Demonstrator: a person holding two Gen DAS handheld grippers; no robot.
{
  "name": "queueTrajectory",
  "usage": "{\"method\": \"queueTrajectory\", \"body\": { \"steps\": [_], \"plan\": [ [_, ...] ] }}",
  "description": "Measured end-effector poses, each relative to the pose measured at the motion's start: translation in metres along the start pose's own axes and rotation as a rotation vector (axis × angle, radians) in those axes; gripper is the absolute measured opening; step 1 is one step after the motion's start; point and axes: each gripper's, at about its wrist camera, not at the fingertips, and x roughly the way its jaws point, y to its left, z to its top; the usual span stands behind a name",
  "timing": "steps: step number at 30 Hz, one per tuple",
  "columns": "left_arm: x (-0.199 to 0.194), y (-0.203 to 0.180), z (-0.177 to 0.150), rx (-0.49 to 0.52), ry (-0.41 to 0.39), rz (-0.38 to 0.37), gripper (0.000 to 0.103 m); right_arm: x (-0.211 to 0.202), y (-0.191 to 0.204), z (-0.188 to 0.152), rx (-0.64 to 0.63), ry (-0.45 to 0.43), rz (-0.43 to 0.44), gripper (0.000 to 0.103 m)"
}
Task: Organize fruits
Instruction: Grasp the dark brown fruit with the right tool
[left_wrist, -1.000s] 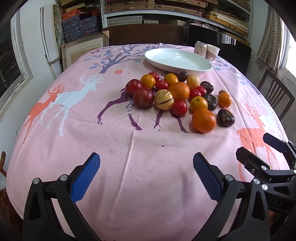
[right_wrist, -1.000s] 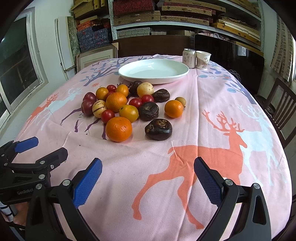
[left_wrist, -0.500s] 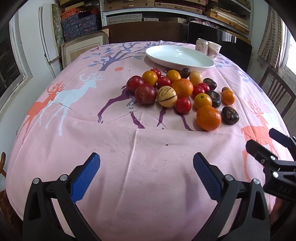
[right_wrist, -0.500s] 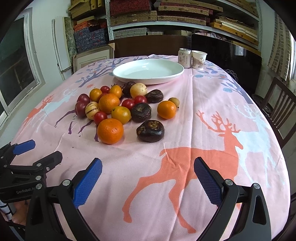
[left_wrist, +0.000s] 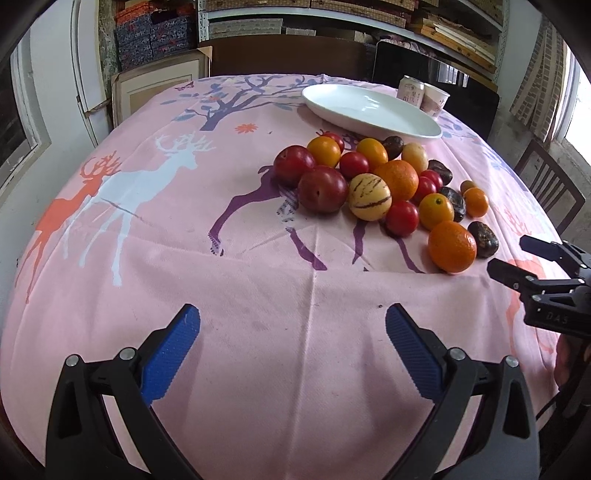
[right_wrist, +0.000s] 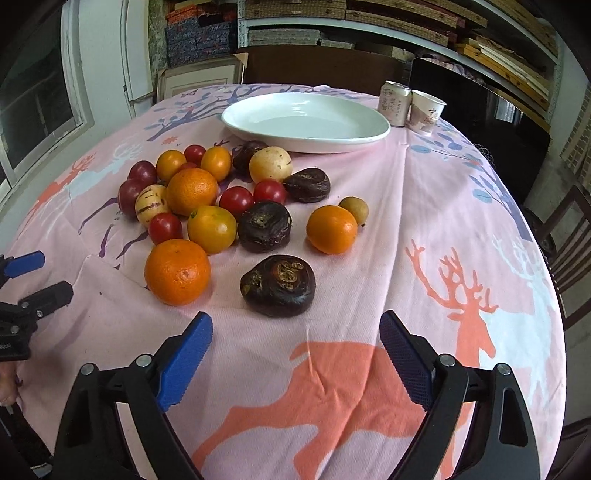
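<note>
Several fruits lie in a loose pile on the pink deer tablecloth: oranges (right_wrist: 177, 272), red plums (left_wrist: 322, 189), a striped yellow melon (left_wrist: 369, 196), small red tomatoes (right_wrist: 236, 197) and dark wrinkled fruits (right_wrist: 277, 285). An empty white plate (right_wrist: 306, 122) sits behind the pile; it also shows in the left wrist view (left_wrist: 369, 110). My left gripper (left_wrist: 291, 349) is open and empty, near the table's front, short of the pile. My right gripper (right_wrist: 295, 356) is open and empty, just in front of the nearest dark fruit.
A drink can (right_wrist: 394, 103) and a paper cup (right_wrist: 426, 110) stand right of the plate. A wooden chair (right_wrist: 570, 240) stands at the table's right side. Shelves with boxes (right_wrist: 199, 35) line the back wall. The right gripper shows at the right edge of the left wrist view (left_wrist: 517, 264).
Both grippers have moved forward toward the fruit pile. The right gripper now sits close to the nearest dark fruit and orange. Both stay open.
</note>
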Motion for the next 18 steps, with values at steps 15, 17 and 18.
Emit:
{"method": "queueTrajectory", "body": {
  "steps": [15,17,18],
  "plan": [
    [0.028,0.008,0.05,0.065,0.037,0.05,0.099,0.013,-0.023,0.012,0.068,-0.002,0.174,0.047],
    [0.036,-0.005,0.057,0.122,0.04,0.058,0.099,0.008,-0.026,0.008,0.08,-0.011,0.189,0.047],
    [0.041,-0.011,0.06,0.143,0.044,0.058,0.098,0.005,-0.027,0.006,0.084,-0.013,0.195,0.047]
  ]
}}
